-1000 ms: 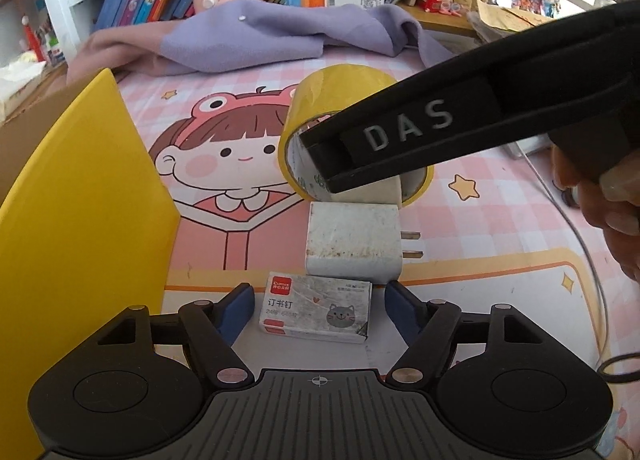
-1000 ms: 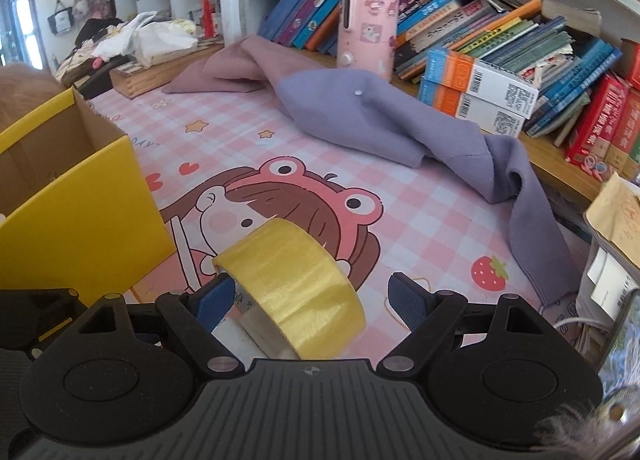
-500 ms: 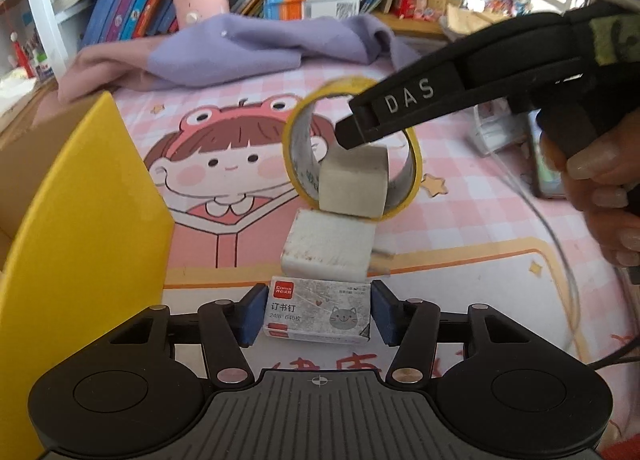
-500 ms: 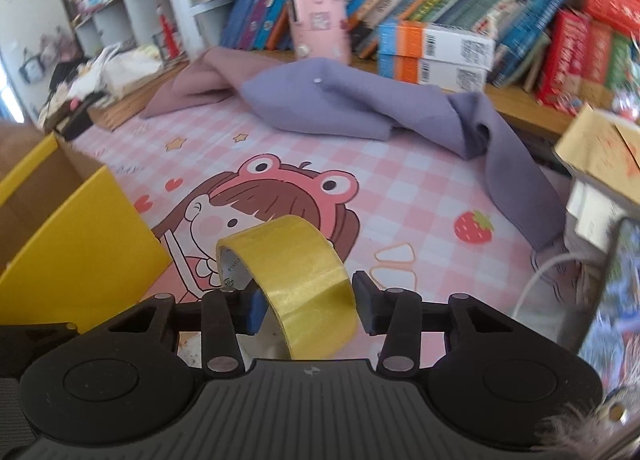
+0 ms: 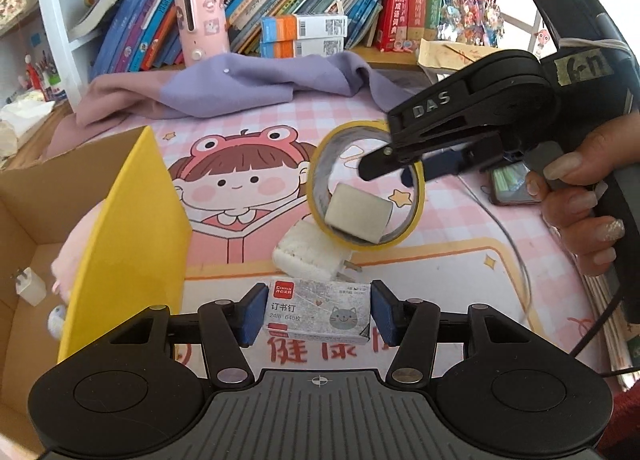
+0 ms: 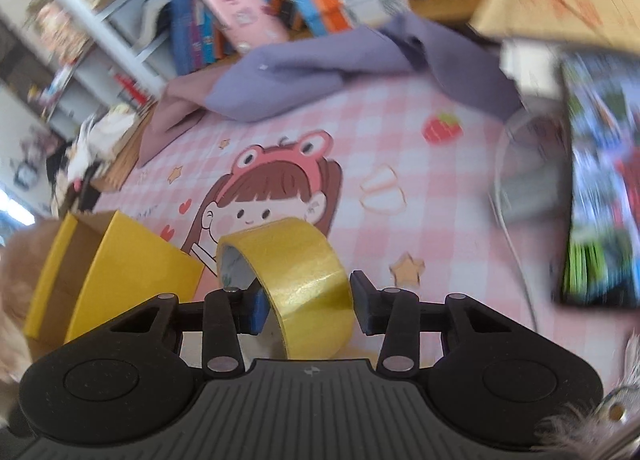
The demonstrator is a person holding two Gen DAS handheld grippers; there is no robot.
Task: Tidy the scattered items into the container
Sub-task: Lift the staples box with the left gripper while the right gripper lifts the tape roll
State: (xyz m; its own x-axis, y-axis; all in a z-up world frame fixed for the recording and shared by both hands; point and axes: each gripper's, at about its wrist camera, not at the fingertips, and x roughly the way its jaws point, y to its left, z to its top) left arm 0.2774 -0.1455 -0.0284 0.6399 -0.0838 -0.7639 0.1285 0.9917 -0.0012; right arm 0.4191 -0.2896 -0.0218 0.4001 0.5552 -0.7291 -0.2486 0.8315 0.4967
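Left wrist view: the left gripper (image 5: 318, 318), wider a second ago, is now clamping the staple box (image 5: 318, 316), lifting it beside the yellow box (image 5: 120, 244).

Right wrist view: the right gripper (image 6: 306, 308) is closing on the tape roll (image 6: 304, 280), now raised off the mat (image 6: 400, 147).

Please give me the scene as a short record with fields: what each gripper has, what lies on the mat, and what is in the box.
left gripper: shut on the staple box
right gripper: jaws closing, wall of the yellow tape roll between them
on mat: white charger
container: yellow box, open
inside container: small white plug, pink plush
unclear: white block seen through the tape ring
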